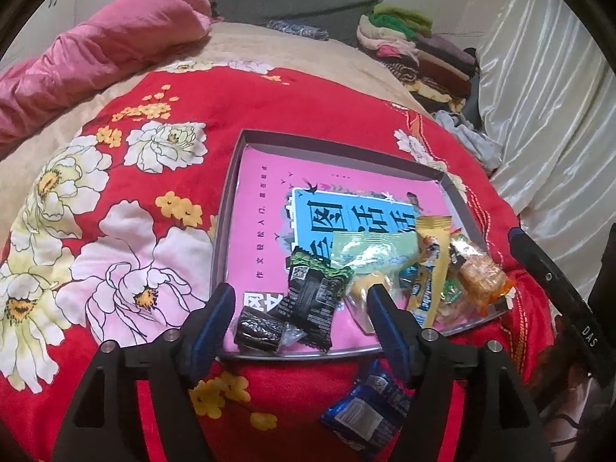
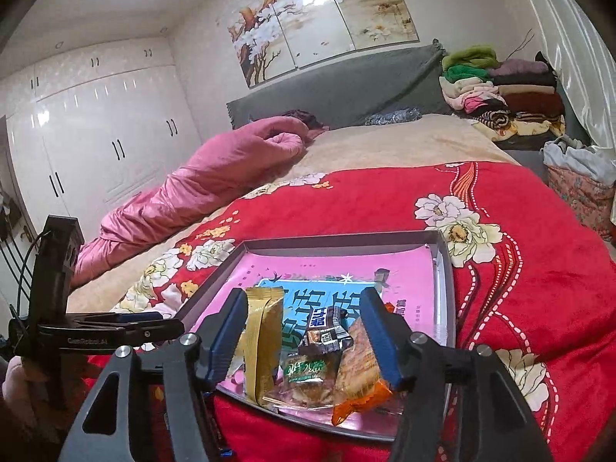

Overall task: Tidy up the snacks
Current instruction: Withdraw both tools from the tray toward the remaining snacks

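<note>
A shallow grey box [image 1: 230, 192] [image 2: 338, 239] lined with a pink and blue printed sheet lies on the red flowered blanket. Several wrapped snacks sit in its near corner: a black-and-green packet [image 1: 312, 300], a small dark sweet [image 1: 260, 329], a pale green packet [image 1: 369, 250], a gold packet [image 2: 261, 338] and an orange cracker packet [image 2: 360, 369]. My left gripper [image 1: 300, 292] hovers open over the black packets, its pads clear of them. My right gripper [image 2: 304, 296] is open, with the gold, dark and orange packets lying between its fingers. A blue packet [image 1: 365, 408] lies on the blanket outside the box.
The bed carries a rolled pink quilt [image 2: 200, 184] on the left and folded clothes [image 2: 504, 88] at the far right by the grey headboard [image 2: 346, 88]. White wardrobes [image 2: 96, 134] stand to the left, a white curtain [image 1: 550, 115] to the right.
</note>
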